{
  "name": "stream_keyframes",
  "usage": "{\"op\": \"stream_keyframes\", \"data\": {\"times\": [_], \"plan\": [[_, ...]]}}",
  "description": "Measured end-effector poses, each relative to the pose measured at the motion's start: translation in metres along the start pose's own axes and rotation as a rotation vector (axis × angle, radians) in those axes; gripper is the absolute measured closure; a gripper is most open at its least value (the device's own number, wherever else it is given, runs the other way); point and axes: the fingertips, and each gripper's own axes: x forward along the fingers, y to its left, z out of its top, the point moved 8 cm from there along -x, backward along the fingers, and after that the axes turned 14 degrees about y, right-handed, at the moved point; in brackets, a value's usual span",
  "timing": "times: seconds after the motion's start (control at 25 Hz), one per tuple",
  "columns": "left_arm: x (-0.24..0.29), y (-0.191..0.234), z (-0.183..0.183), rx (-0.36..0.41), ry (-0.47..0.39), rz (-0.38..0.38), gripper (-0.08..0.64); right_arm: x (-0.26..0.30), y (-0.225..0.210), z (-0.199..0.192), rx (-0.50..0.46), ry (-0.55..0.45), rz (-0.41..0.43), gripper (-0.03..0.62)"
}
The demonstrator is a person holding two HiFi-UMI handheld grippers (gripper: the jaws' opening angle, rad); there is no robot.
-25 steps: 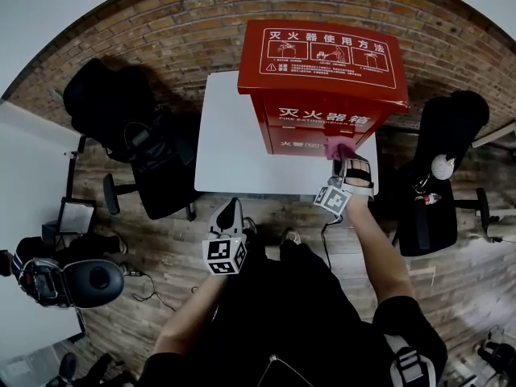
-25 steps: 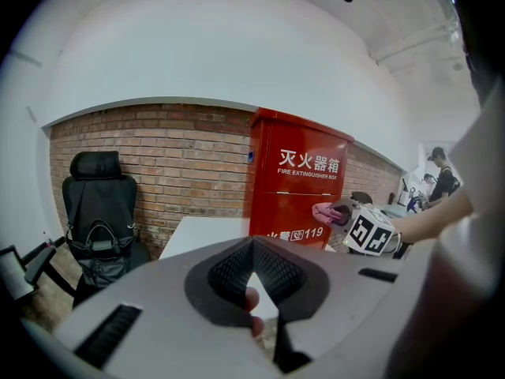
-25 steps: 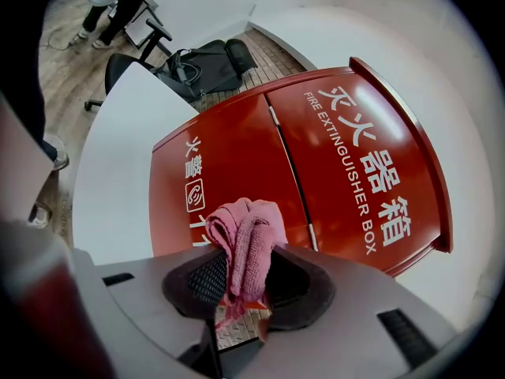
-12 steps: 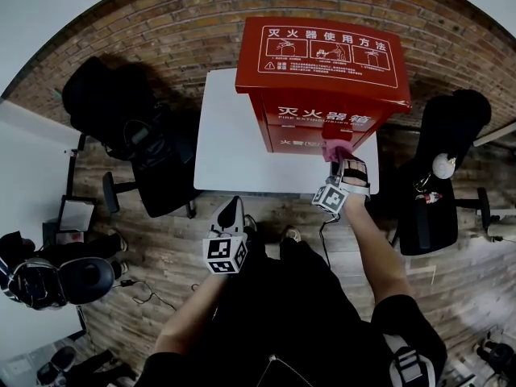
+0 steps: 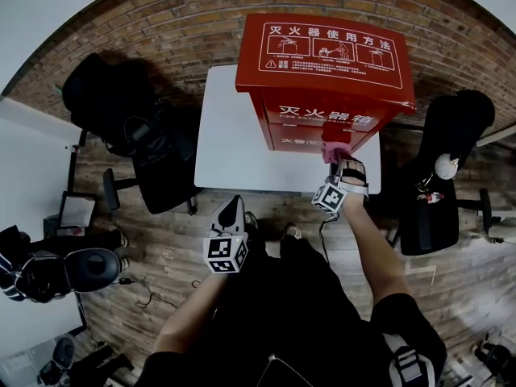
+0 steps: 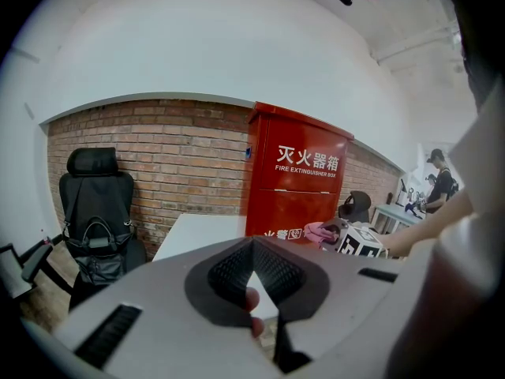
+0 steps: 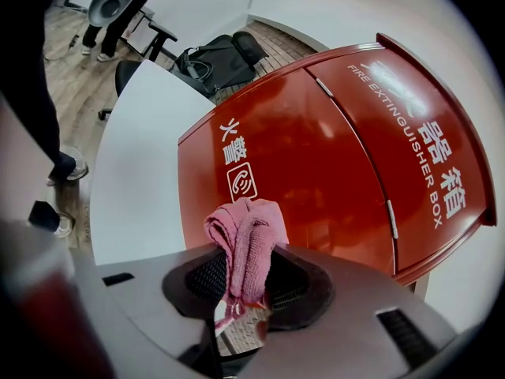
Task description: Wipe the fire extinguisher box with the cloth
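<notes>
Right gripper (image 5: 339,158) fingers pinch a pink cloth (image 7: 246,239) at the red fire extinguisher box (image 5: 326,63) front, on the bench (image 5: 230,143). Left gripper (image 5: 228,216) fingers pressed together, idle. Rubbing could tug the cloth loose.

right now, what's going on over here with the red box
A person holds a tool in each hand. The right tool is shut on a pink cloth, held up to the lower front of the red fire extinguisher box, which stands on a white table by a brick wall. Whether the cloth actually touches the box is hard to tell. The left tool is shut on nothing and hangs back from the table, taking no part.
</notes>
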Motion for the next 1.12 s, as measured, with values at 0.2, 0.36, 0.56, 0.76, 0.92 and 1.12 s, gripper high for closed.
{"op": "stream_keyframes", "data": {"times": [0.2,0.36,0.56,0.76,0.92,1.12], "plan": [[0.001,0.0,-0.001,-0.001,0.009,0.005,0.541,0.008,0.011,0.0,-0.023,0.003,0.023,0.469],[0.001,0.0,-0.002,0.001,0.014,0.007,0.541,0.014,0.021,-0.001,-0.037,0.006,0.043,0.469],[0.001,0.004,-0.003,0.0,0.02,0.015,0.541,0.024,0.035,0.0,-0.042,0.009,0.077,0.469],[0.0,0.006,-0.004,-0.002,0.021,0.021,0.541,0.029,0.045,-0.001,-0.045,0.008,0.106,0.469],[0.0,0.009,-0.005,-0.009,0.023,0.025,0.541,0.038,0.058,-0.002,-0.05,0.018,0.142,0.469],[0.001,0.015,-0.01,-0.019,0.038,0.04,0.541,0.048,0.072,-0.001,-0.047,0.034,0.178,0.469]]}}
